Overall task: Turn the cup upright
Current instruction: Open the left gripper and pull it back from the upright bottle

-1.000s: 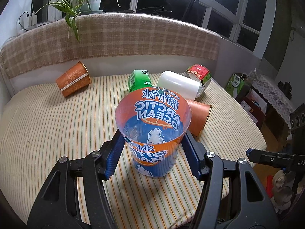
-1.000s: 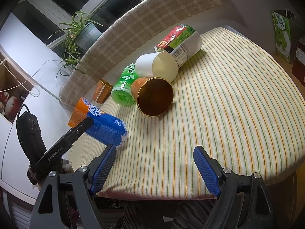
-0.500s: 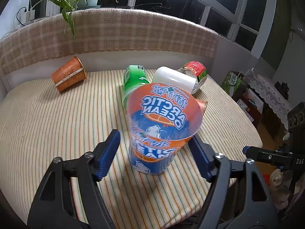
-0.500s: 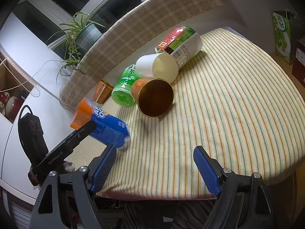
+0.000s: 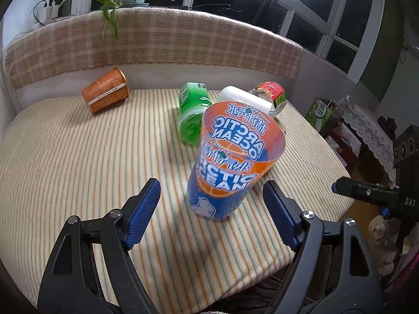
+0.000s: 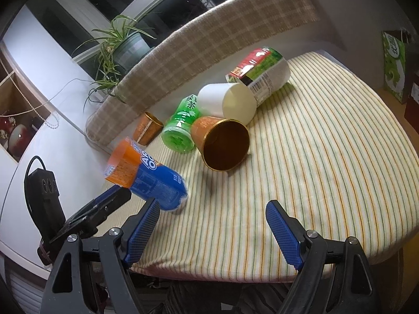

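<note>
The blue and orange Arctic Ocean cup [image 5: 230,162] stands mouth up on the striped tablecloth [image 5: 78,157], just ahead of my left gripper [image 5: 209,209]. The left gripper is open, its blue pads apart from the cup on both sides. The cup also shows in the right wrist view [image 6: 146,175], at the table's left edge. My right gripper [image 6: 212,230] is open and empty above the table's front edge. An orange cup with a gold rim [image 6: 222,141] lies on its side, mouth toward the right gripper.
A green cup [image 5: 192,112], a white cup [image 5: 243,99] and a red-green cup [image 5: 272,94] lie on their sides mid-table. Another orange cup [image 5: 106,94] lies at the back left. A plaid backrest [image 5: 157,44] runs behind. The table edge drops off at right [image 5: 340,183].
My left gripper has opened, let go of the Arctic Ocean cup and drawn back. The cup stays standing on the cloth. The right gripper has barely moved.
</note>
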`<state>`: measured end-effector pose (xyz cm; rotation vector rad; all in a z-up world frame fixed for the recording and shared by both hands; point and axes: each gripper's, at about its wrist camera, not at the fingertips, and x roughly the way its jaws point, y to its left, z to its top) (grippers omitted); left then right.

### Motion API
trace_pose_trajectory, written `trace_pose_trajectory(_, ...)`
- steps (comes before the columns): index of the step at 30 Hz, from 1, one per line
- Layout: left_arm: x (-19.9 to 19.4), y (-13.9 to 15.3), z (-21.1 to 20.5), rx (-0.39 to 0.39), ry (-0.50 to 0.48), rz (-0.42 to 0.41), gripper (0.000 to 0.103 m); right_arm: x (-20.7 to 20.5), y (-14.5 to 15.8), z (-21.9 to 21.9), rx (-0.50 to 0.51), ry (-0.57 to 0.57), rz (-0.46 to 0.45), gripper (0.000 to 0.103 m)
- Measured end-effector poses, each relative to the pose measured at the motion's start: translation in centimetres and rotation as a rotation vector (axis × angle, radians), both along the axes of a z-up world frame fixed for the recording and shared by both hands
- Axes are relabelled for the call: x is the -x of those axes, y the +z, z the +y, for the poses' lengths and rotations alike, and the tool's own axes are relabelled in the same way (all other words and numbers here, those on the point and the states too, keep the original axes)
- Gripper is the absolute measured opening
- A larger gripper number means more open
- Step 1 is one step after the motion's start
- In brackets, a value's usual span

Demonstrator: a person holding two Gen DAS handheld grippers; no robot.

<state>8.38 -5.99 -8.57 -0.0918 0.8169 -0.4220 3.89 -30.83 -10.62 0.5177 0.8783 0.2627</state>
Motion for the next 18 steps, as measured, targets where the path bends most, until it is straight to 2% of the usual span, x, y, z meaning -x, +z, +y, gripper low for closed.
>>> trace_pose_trajectory(9,1.8,1.0,2.5,0.014,0.080,-0.036,0.083,0.0,2.4,1.6,0.128,-0.011,-0.101,0.086)
trace_pose_trajectory(12,2.8,2.1,3.6,0.014,0.151,-0.099,0.083,0.2,3.4,2.3,0.203,-0.033,-0.156,0.086)
trace_pose_trajectory(18,4.2,4.2,4.7,0.017,0.243,-0.207,0.083,0.4,5.0,3.1,0.292,-0.062,-0.237,0.088)
